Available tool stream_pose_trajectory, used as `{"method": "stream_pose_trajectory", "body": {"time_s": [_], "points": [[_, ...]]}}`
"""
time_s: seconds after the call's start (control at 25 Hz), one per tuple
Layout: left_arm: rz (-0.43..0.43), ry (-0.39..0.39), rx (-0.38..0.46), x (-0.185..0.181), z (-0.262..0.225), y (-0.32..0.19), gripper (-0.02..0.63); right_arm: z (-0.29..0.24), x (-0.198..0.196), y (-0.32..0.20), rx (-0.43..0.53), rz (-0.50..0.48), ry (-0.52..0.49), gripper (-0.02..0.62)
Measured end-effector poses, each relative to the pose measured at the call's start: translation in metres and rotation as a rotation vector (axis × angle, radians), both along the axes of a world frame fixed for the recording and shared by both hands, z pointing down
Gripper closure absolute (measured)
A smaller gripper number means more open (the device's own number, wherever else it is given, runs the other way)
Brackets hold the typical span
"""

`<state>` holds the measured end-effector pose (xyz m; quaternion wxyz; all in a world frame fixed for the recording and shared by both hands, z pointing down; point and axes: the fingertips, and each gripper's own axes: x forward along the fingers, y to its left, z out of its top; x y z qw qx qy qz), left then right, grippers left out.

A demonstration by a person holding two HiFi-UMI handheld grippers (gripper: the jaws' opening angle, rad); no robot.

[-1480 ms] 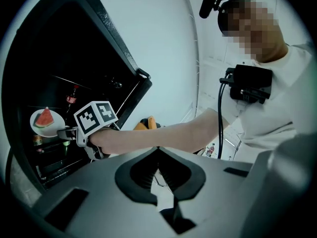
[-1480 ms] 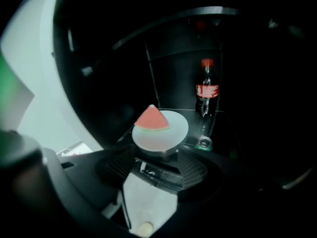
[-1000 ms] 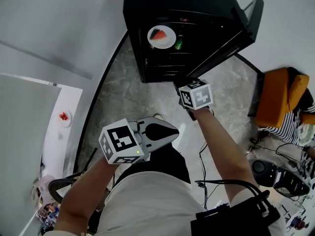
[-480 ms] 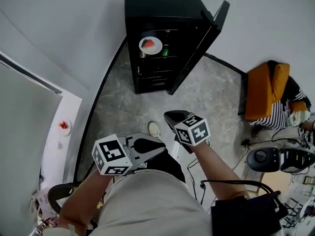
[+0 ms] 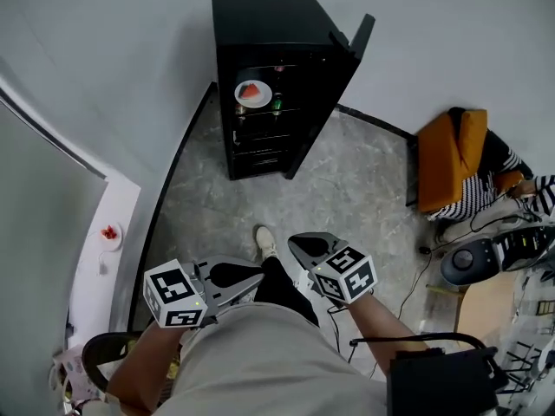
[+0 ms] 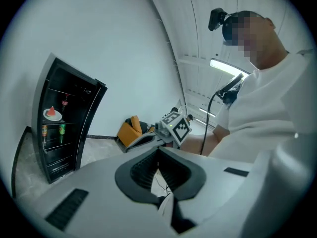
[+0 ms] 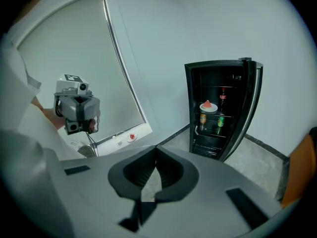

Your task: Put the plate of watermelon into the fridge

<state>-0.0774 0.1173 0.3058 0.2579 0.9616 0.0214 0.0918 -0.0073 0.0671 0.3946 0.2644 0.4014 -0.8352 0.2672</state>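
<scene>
The white plate with a red watermelon slice (image 5: 253,93) rests on a shelf inside the black fridge (image 5: 269,24), whose door (image 5: 325,89) stands open. The same plate of watermelon (image 7: 208,106) shows in the right gripper view and, small, as the plate (image 6: 52,114) in the left gripper view. Both grippers are held low near the person's waist, far from the fridge. My left gripper (image 5: 257,275) is shut and empty. My right gripper (image 5: 293,243) is shut and empty too.
Green and orange cans (image 7: 211,119) stand on the shelf under the plate. An orange chair (image 5: 444,159) stands right of the fridge, with cables and equipment (image 5: 486,258) on the floor. A white ledge (image 5: 108,232) at the left carries a small dish with red pieces.
The person has backed away from the fridge, which now looks smaller and farther. Both grippers have dropped closer to the body. The right gripper has left the door area.
</scene>
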Motion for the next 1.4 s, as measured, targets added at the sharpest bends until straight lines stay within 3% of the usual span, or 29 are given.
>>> {"method": "stream_pose_trajectory", "body": {"time_s": [0.36, 0.84, 1.4], "points": [[-0.067, -0.011, 0.005, -0.021, 0.003, 0.014, 0.594, -0.015, -0.024, 0.044, 0.005, -0.07, -0.02, 0.581], [-0.104, -0.025, 0.016, -0.034, 0.009, 0.019, 0.594, -0.019, -0.045, 0.048, 0.01, -0.135, -0.023, 0.581], [-0.12, -0.032, 0.016, -0.043, 0.015, 0.008, 0.594, -0.02, -0.049, 0.035, 0.016, -0.14, -0.013, 0.581]]}}
